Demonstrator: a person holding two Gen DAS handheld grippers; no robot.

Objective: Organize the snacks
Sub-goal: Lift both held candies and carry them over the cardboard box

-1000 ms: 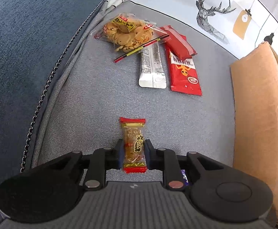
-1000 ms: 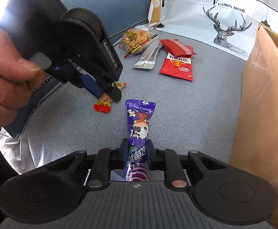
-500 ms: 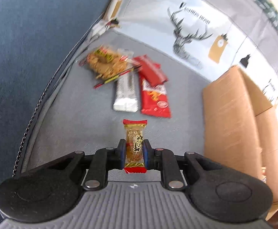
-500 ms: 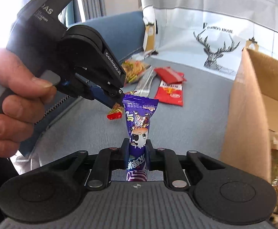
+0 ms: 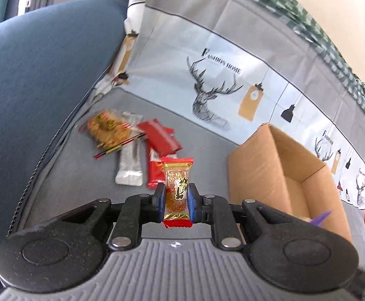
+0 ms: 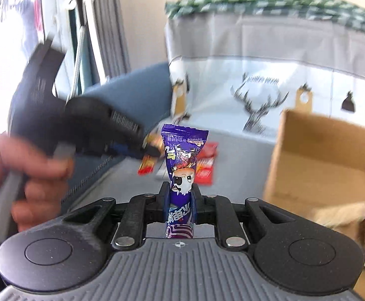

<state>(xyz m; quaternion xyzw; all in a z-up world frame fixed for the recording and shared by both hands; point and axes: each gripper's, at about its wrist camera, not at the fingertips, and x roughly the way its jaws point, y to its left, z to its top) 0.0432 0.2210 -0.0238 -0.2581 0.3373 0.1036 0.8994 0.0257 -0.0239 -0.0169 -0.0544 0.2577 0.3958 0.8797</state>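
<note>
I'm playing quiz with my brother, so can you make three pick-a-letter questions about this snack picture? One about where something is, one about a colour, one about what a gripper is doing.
1. Where do the leftover snacks lie?
A. inside the box
B. on the grey cushion
C. on the floor

2. What colour is the packet in the right gripper?
A. purple
B. green
C. white

3. What is the left gripper doing?
A. standing wide open
B. pinching a snack
C. holding the box

Answers:
1 B: the pile of snacks lies on the grey cushion, left of the cardboard box.
2 A: the packet in the right gripper is purple.
3 B: the left gripper is shut on a red-ended peanut candy.
</note>
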